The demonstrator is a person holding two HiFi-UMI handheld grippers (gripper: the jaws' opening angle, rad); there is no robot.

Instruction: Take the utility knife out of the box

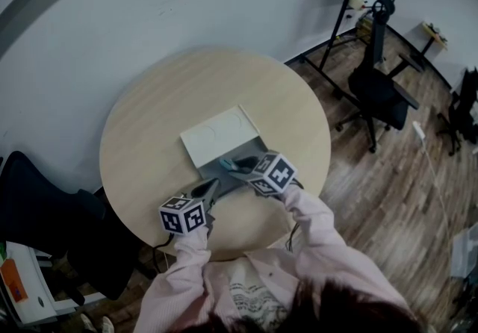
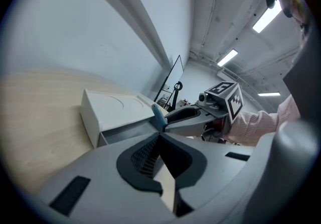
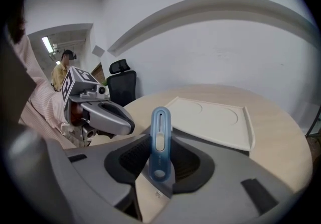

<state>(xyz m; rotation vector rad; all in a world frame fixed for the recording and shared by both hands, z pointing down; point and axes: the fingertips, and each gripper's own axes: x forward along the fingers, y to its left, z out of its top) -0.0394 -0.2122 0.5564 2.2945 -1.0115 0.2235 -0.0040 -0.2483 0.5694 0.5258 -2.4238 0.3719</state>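
Right gripper view has the right gripper [image 3: 160, 155] clamped on the utility knife [image 3: 160, 130], a slim blue plastic bar with a slider slot and a hole at its near end. It stands upright between ribbed black pads, over the open near side of the box [image 3: 215, 122]. That flat white box, its lid embossed with two faint circles, lies just beyond both grippers on a round, pale wood-grain table [image 1: 149, 122]. The left gripper [image 2: 159, 136], jaws together on nothing, points at the box's open front just beside the right one.
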